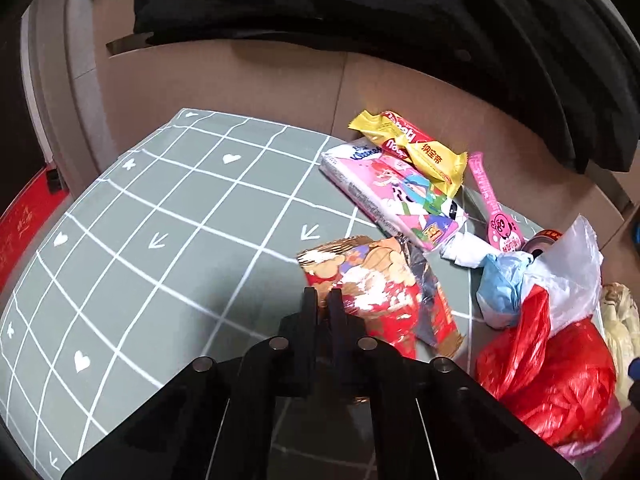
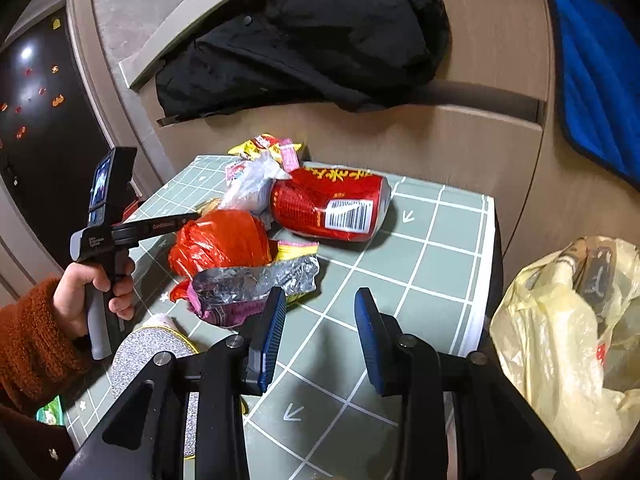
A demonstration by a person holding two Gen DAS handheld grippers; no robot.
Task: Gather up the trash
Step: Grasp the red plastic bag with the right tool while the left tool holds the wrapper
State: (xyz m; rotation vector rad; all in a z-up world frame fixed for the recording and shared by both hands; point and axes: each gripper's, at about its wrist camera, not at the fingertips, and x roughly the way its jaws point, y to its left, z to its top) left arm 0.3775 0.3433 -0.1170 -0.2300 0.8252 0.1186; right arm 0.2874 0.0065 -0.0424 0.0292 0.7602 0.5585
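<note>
Where the bench (image 2: 440,240) wears a grey-green mat ruled in white squares with small hearts and arrows, the trash sits heaped toward its far side, against a beige panelled wall. A black jacket (image 2: 304,40) lies draped over a ledge above that wall, and a blue cloth (image 2: 596,76) hangs at the upper right of the right wrist view.

The left gripper (image 1: 323,300) has its fingers pressed together on the near edge of a red snack wrapper (image 1: 380,284), which lies just ahead of them on the mat. Beyond it rest a pink tissue pack (image 1: 396,196) and a yellow candy wrapper (image 1: 424,152); to the right of the fingers bulges a red plastic bag (image 1: 556,380) with a white bag (image 1: 568,280) on top.

The right gripper (image 2: 320,304) hovers with its blue-padded fingers (image 2: 272,332) spread apart, nothing between them. Just left of them lies a silver foil wrapper (image 2: 256,280), and farther ahead a red can (image 2: 332,204) lies on its side. A yellowish plastic bag (image 2: 568,352) gapes off the bench edge to the right.
</note>
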